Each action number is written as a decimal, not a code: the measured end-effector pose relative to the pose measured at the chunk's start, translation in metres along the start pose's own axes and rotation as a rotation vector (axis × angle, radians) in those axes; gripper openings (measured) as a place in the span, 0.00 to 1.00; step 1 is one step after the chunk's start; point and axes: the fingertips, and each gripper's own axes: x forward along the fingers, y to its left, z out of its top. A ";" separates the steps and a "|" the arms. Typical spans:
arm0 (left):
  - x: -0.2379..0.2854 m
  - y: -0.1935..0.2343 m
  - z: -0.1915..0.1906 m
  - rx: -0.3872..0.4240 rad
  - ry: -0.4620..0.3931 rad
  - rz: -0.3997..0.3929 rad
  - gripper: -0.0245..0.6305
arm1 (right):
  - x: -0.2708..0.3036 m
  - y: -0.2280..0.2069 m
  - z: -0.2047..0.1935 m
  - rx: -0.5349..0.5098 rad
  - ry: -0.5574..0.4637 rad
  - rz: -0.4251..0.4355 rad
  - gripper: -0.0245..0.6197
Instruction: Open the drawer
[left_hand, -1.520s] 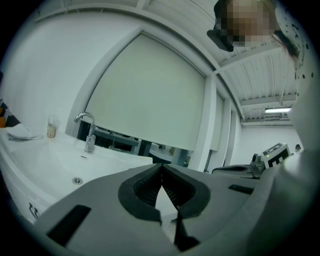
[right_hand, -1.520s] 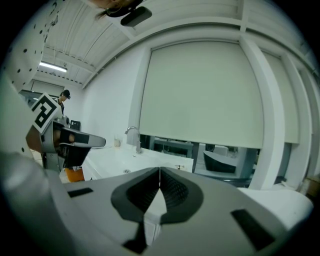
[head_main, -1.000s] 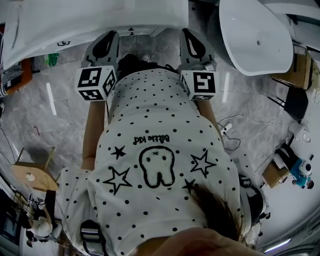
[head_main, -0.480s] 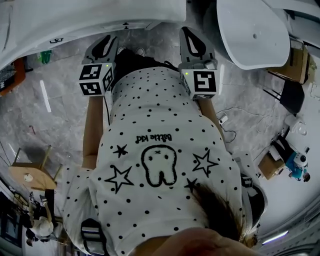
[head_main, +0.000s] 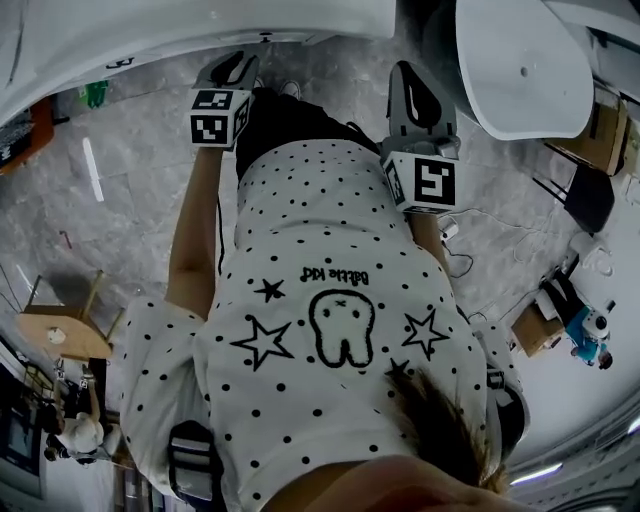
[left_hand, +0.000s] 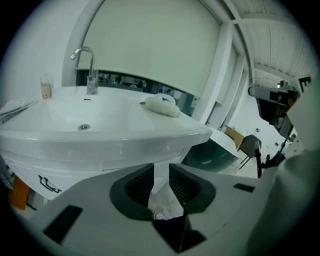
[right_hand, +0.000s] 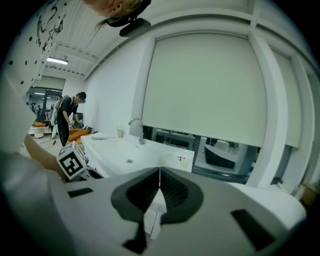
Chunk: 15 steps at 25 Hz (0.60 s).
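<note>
Vs 1 s ago, in head view the left hand-held gripper (head_main: 235, 66) sits further up-frame, nearer the sink (head_main: 200, 25) edge, arm stretched out. Its jaws were near shut and are now opening: the left gripper view shows a clear gap w/ nothing between them, only floor behind. They point at the underside of the sink rim and the cabinet (left_hand: 30, 167) below. The right hand-held gripper (head_main: 412, 80) is approx where it was, jaws pressed together, empty, aimed over the sink top toward the faucet (right_hand: 134, 127). Drawer: not made out as such, prob in the cabinet front under the sink; no handle clear in any view. Meaning: looks like the reach-in stage, left side lining up for a grab, no contact yet, drawer not yet opened.
</note>
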 end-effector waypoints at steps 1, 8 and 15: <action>0.005 0.001 -0.001 -0.003 0.010 -0.003 0.18 | -0.001 -0.001 0.001 0.002 0.001 -0.004 0.06; 0.045 0.022 -0.023 -0.003 0.016 0.067 0.20 | 0.001 0.002 -0.022 0.024 0.047 -0.025 0.06; 0.058 0.022 -0.036 -0.013 0.044 0.108 0.20 | -0.012 -0.002 -0.015 0.020 0.071 -0.063 0.06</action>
